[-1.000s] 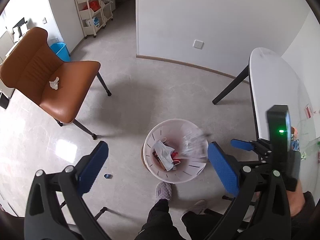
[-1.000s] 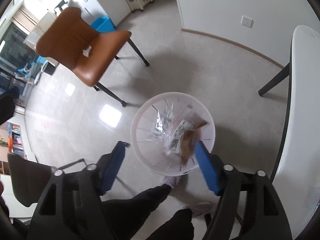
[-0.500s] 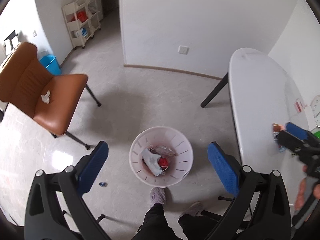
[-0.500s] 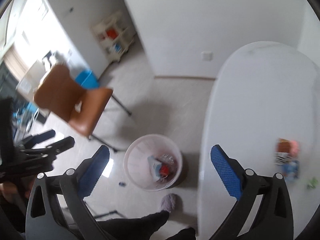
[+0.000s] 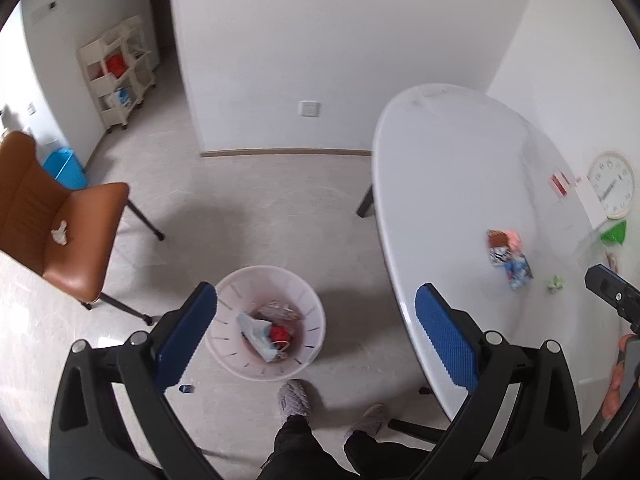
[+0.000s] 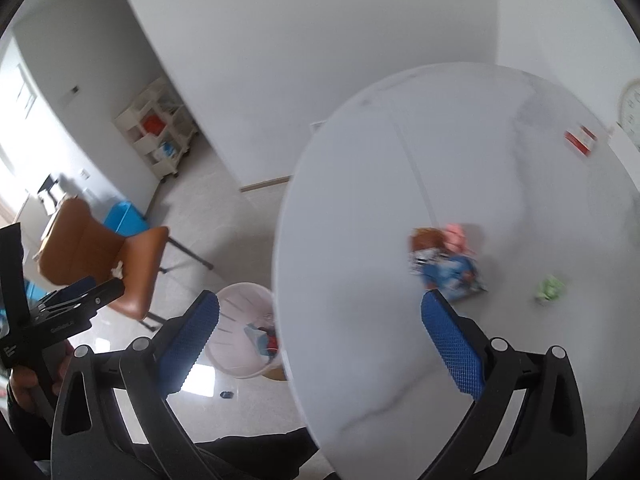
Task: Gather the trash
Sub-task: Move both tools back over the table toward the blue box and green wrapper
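Left hand-held gripper (image 5: 316, 322) gaping wide, nothing between its blue pads (image 5: 446, 340). Below it, pink trash bin (image 5: 232, 356) on floor, holding crumpled wrappers (image 5: 268, 326). More wrappers (image 5: 508, 254) lying on white tabletop (image 5: 444, 184). Crumpled tissue (image 5: 60, 233) on brown chair (image 5: 76, 248).

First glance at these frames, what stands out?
A pink bin on the floor beside the white table, already holding trash. Colourful wrappers lie on the table, just ahead of the open right tongs. A crumpled tissue sits on the brown chair.
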The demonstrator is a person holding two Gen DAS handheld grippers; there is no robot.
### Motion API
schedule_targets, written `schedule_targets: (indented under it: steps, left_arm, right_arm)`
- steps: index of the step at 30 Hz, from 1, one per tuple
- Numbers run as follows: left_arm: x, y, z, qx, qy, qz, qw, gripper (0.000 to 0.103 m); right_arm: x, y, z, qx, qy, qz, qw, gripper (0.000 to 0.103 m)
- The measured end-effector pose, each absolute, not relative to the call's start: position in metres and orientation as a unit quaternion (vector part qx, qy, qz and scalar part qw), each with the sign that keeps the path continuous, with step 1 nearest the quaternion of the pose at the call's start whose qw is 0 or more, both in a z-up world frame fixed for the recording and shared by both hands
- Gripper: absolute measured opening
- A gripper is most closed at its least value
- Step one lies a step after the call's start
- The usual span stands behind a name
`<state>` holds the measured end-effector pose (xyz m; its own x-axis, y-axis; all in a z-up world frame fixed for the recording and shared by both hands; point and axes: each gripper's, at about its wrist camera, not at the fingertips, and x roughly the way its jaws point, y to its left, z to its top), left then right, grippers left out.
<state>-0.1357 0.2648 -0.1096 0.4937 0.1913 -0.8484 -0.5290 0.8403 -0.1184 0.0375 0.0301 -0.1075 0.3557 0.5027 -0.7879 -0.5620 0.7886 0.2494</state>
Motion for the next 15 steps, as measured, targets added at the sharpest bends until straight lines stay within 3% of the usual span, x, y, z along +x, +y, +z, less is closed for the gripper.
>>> schedule_targets:
  steps: [15]
  left_arm:
    - [-0.054,0.157,-0.124,-0.108,0.483,0.089,0.864,0.095]
  right_arm:
    - [0.055,-0.078,-0.13,0.01,0.485,0.238,0.842,0.1]
